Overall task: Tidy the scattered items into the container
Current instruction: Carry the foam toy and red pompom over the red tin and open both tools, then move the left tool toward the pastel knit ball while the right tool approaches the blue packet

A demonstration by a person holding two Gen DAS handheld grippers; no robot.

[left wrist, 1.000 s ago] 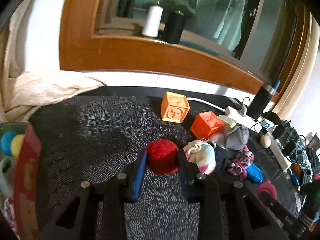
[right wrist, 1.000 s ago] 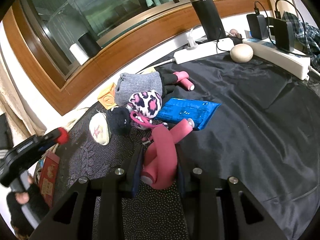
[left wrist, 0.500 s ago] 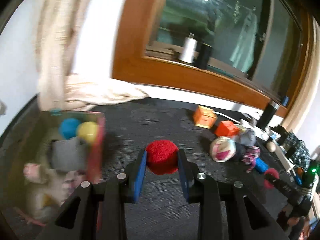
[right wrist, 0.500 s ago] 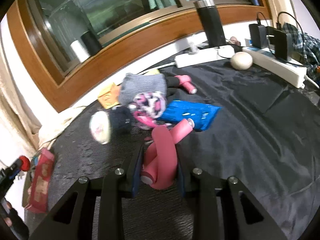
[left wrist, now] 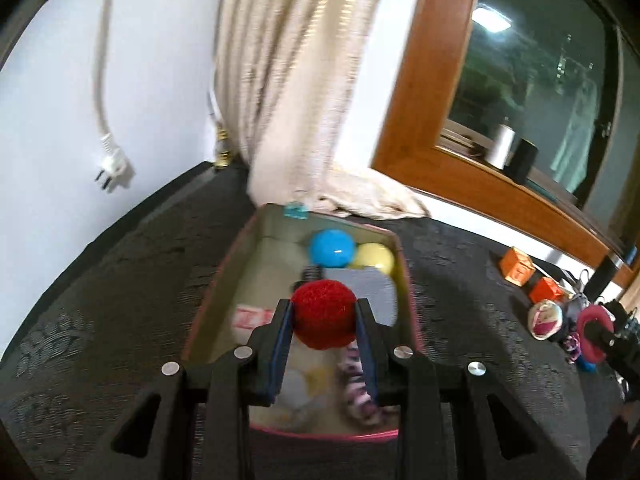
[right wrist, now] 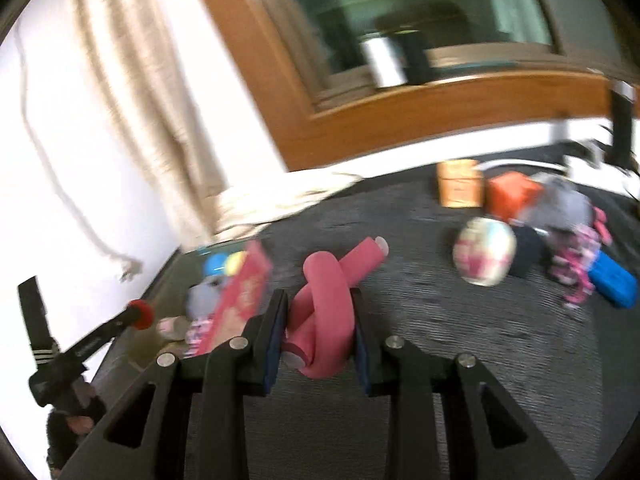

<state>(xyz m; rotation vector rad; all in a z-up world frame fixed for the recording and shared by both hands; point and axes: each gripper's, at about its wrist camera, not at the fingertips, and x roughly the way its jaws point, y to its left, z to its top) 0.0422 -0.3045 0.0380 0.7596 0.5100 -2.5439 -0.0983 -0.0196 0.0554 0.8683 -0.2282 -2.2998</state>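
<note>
From my left wrist view, my left claw (left wrist: 323, 322) is clenched on the red pompom (left wrist: 324, 314), which sits squeezed between the two blue-lined fingers. Right below and ahead of the claw lies the open container (left wrist: 405, 276), a pink-rimmed box on the dark patterned table (left wrist: 100, 304). Already inside it, beyond my fingertips, are a blue ball (left wrist: 332, 248) and a yellow ball (left wrist: 374, 258), with a grey block (left wrist: 370, 290) just under the pompom and some soft pieces closer to me, too blurred to name. So part of the tidying is done, and I judge the pompom is poised for dropping. Far off to my right, two orange cubes (left wrist: 528, 278) and a heap of soft things are not yet collected. My claw tilts forward and downward over the box's middle.

From my right wrist view, my right claw (right wrist: 320, 324) grasps the pink foam knot (right wrist: 326, 304), its loose end sticking out ahead and to the right. The container (right wrist: 244, 300) lies ahead to my left, and over it I can see my left claw (right wrist: 136, 316) with its red load. Ahead to my right, well apart from the box, wait a pale rolled sock (right wrist: 484, 256), a dark bundle, the cubes and a blue packet (right wrist: 614, 284). My claw hangs level above the cloth, short of the box; the picture is smeared.
</note>
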